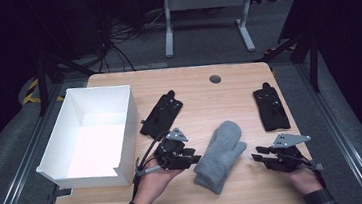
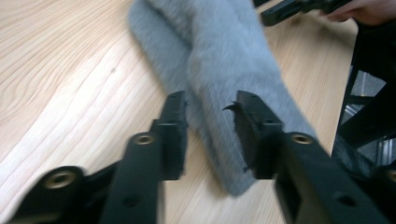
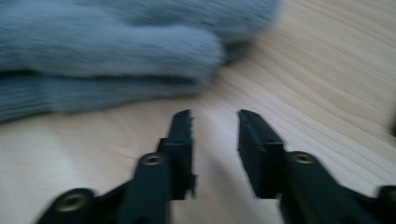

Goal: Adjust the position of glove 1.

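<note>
We see grey mittens [image 1: 220, 155] stacked mid-worktop [image 1: 203, 97] btwn two claws. Left claw [image 2: 210, 122], jaws slightly apart, straddles the mittens' cuff w/o pinching. Right claw [image 3: 215, 135], jaws narrowly spread & empty, sits just right of the mittens.

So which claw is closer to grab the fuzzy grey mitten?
Probably left. The left claw already straddles the grey mitten's cuff end, while the right claw sits beside it over bare table, holding nothing.
</note>
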Demonstrator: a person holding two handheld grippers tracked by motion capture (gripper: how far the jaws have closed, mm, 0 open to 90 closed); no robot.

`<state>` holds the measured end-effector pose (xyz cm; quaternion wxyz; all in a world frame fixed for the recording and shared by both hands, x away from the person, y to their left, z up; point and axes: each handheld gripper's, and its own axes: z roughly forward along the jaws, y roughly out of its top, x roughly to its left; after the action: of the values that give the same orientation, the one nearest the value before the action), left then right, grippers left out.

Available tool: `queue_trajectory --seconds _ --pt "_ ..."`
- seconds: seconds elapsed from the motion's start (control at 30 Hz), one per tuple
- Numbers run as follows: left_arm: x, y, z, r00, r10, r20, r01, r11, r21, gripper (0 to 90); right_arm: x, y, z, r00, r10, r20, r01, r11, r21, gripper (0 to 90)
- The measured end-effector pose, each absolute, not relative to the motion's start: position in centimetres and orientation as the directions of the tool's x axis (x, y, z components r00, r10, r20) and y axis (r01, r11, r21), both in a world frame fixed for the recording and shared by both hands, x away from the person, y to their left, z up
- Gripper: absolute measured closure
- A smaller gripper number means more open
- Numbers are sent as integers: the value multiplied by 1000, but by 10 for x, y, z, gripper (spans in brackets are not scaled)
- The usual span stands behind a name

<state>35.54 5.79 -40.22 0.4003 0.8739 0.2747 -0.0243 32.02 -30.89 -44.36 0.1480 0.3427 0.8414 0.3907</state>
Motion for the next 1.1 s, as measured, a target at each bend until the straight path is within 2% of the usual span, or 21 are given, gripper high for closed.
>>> queue_trajectory --seconds 0.17,0.4,0.63,0.93,1.1 --pt "352 61 -416 842 470 -264 515 -559 650 833 309 -279 -443 -817 569 88 436 511 741 894" --pt "348 53 -426 850 451 -273 513 -588 626 867 299 -246 -448 -886 437 154 405 570 716 899" --pt "347 50 -427 852 443 -279 511 -589 626 868 300 -225 -447 -904 405 139 375 590 715 899" --pt "342 48 -423 863 403 -303 498 -585 640 874 297 -232 -438 -906 401 134 358 558 748 899" --pt "336 42 -426 873 401 -279 484 -630 608 861 292 -237 -439 -910 395 127 354 577 736 898"
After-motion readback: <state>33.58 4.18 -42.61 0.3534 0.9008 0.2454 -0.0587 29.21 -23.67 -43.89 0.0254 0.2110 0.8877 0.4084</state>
